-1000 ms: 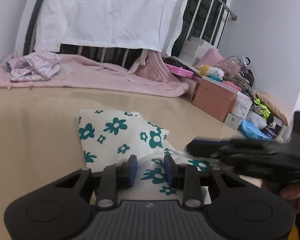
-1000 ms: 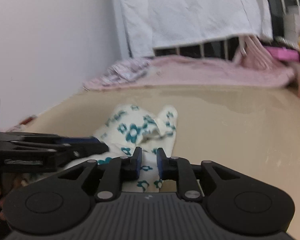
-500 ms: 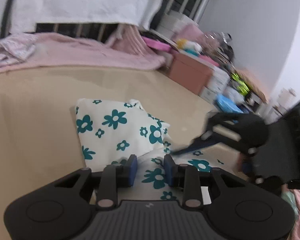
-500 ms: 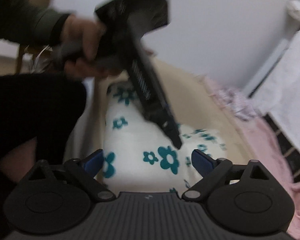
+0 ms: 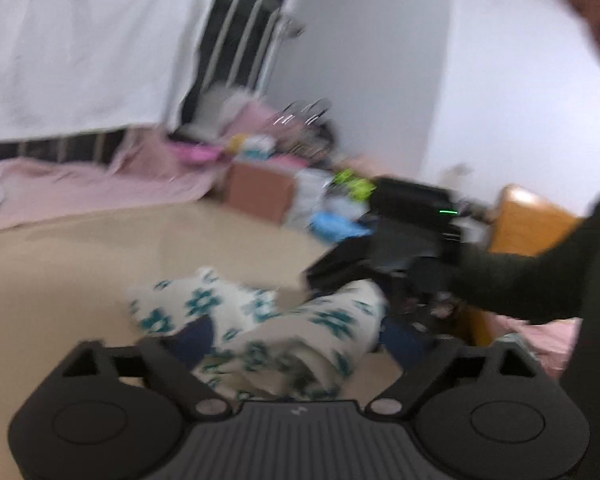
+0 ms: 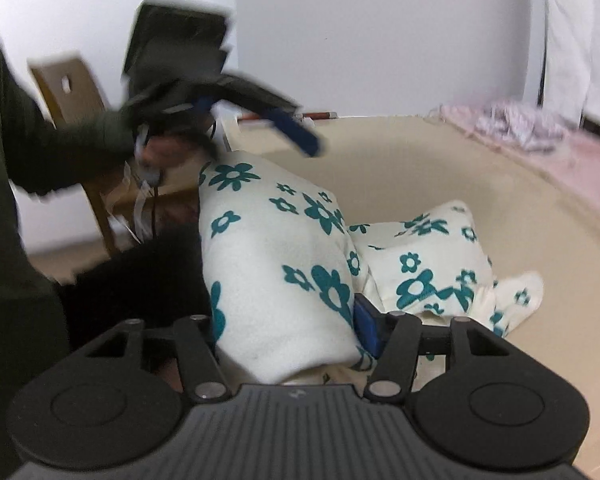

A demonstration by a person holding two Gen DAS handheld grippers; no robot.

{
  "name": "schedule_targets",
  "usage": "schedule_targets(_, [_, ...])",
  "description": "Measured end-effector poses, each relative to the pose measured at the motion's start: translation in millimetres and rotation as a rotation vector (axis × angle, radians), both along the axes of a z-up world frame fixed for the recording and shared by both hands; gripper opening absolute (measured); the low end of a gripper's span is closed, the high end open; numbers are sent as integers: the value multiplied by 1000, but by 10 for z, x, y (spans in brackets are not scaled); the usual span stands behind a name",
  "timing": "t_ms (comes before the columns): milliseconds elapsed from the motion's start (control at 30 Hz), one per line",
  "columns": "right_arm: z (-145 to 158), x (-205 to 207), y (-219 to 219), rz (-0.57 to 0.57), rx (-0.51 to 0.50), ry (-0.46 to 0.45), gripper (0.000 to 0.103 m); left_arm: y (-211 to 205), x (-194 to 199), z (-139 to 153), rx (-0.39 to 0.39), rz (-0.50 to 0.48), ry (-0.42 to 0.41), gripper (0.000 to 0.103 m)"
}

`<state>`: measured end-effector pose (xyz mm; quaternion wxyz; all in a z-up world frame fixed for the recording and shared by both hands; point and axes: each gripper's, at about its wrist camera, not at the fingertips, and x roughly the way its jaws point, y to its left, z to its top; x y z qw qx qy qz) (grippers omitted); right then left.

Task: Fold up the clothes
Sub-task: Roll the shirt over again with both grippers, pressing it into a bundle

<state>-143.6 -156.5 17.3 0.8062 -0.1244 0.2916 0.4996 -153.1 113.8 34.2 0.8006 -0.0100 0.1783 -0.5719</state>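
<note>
1. Cloth (image 6: 284, 280), cream with teal flowers, lies bunched near the tabletop's (image 6: 440, 168) front edge.
2. Right gripper (image 6: 288, 332): jaws just been closing, pinching a thick fold.
3. Left gripper (image 5: 296, 344): jaws just spread wide, cloth loose between.
4. Mid-fold, I judge; next, lay the fold flat.
5. No readable writing.

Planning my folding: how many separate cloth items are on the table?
3: flowered cloth nearest, pink cloth along the far edge, small patterned bundle on it. Others may be hidden.
</note>
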Motion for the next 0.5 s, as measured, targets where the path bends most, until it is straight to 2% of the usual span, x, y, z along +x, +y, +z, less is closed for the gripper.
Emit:
schedule_targets(33, [5,69,-32,13,16,34,57,-3,-31,-30,-25,-5,-29,99])
schedule_targets(167, [24,316,-141,69,62,155,57,-346,-32,-141,78,-9,-186,99])
schedule_targets(233, [28,404,-173,91,71,201,57,-510,14,-219,105,-65,-204,98])
schedule_targets(367, [-22,497,-256,99,112,298,57,-677,173,-323,102,-176,-133,87])
schedule_targets(400, [-28,504,-273,94,123,323,57,-696,223,-346,104,-202,-96,76])
schedule_targets(467, [-41,503,-321,82,144,350,61,-698,330,-376,108,-240,10,62])
schedule_targets(500, [-46,487,-346,73,150,348,66,-680,366,-382,100,-234,58,61])
